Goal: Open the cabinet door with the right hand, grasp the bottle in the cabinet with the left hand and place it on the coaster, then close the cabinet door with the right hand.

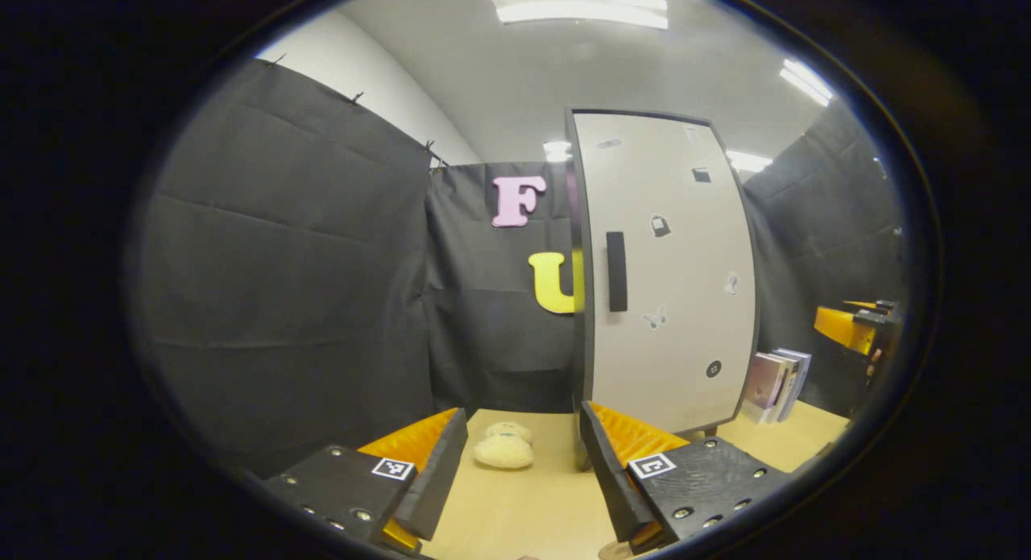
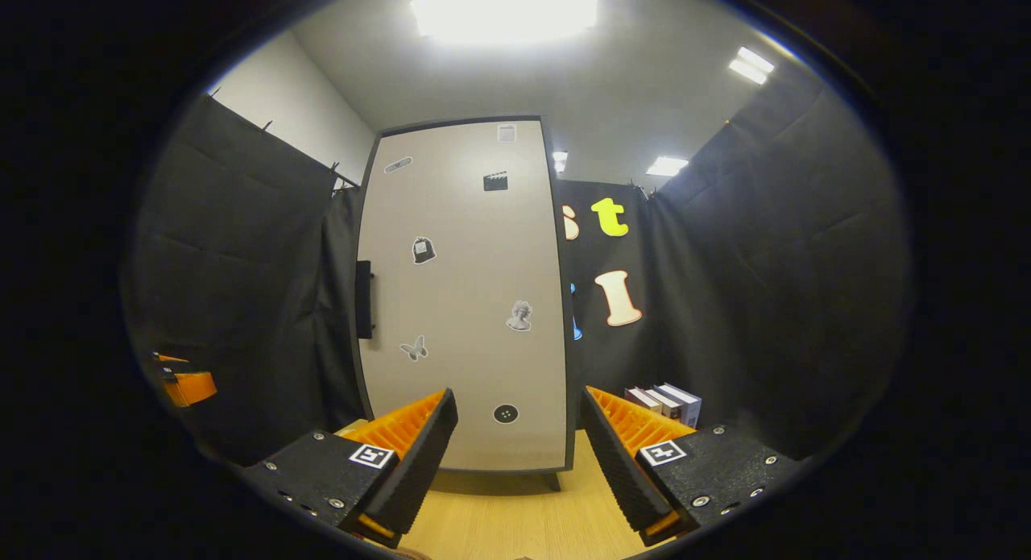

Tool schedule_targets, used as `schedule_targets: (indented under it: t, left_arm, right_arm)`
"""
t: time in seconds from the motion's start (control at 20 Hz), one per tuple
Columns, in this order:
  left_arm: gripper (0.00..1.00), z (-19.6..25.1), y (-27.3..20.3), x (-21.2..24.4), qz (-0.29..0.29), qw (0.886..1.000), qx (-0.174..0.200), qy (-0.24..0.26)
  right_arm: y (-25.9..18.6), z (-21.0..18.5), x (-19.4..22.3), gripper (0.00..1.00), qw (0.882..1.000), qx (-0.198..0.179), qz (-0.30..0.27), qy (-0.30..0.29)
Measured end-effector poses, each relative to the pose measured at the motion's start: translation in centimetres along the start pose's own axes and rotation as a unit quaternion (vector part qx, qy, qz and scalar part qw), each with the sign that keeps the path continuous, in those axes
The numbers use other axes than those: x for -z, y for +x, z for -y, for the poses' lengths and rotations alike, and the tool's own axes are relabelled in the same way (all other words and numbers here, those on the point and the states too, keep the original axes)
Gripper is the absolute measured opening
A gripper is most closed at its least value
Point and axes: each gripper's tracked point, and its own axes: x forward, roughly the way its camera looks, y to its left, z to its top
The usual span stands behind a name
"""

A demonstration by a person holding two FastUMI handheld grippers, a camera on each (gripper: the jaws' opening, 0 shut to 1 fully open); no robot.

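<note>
A tall pale cabinet with a dark frame stands on the wooden table, its door shut and dotted with small stickers. A black vertical handle sits near the door's left edge; in the right gripper view the handle sticks out at the cabinet's left side. My left gripper is open over the table, in front of the cabinet's left corner. My right gripper is open too, facing the lower part of the door. The bottle is hidden inside the cabinet. The other gripper shows at the far right.
A cream-coloured fluffy round thing lies on the table to the left of the cabinet. Several books stand upright to the cabinet's right, also books in the right gripper view. Black cloth walls close the booth.
</note>
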Motion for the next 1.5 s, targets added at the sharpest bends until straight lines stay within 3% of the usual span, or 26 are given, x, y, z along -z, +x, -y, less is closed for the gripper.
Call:
schedule_targets:
  t: [0.4,0.45,0.65,0.7,0.8,1.1,1.3,1.5]
  left_arm:
    - [0.81,-6.0,-3.5,1.2,-0.012,0.998,-0.059,0.008]
    - [0.86,-6.9,-4.0,1.3,-0.015,0.998,-0.067,0.009]
    - [0.81,-10.4,-6.1,1.8,-0.021,0.995,-0.099,0.009]
    - [0.86,-11.3,-6.4,1.9,-0.023,0.994,-0.107,0.009]
    - [0.81,-13.0,-7.2,2.1,-0.023,0.992,-0.121,0.009]
    - [0.81,-17.6,-9.5,3.2,-0.033,0.987,-0.156,0.009]
    - [0.81,-19.8,-10.1,4.2,-0.044,0.985,-0.170,0.005]
    - [0.81,-21.2,-10.1,4.7,-0.048,0.984,-0.171,-0.001]
  right_arm:
    - [5.8,-7.4,-2.5,0.95,0.998,-0.064,0.020,0.006]
    - [6.7,-8.7,-2.9,0.95,0.997,-0.074,0.023,0.008]
    - [10.6,-13.5,-4.7,0.95,0.994,-0.100,0.031,0.017]
    - [11.5,-14.6,-4.9,0.95,0.994,-0.104,0.030,0.020]
    - [13.3,-17.2,-5.4,0.95,0.992,-0.118,0.028,0.026]
    - [19.1,-22.6,-4.9,0.93,0.991,-0.136,-0.002,0.012]
    - [22.3,-24.8,-4.0,0.80,0.991,-0.128,-0.030,-0.017]
    - [24.5,-24.7,-2.6,0.60,0.993,-0.086,-0.066,-0.035]
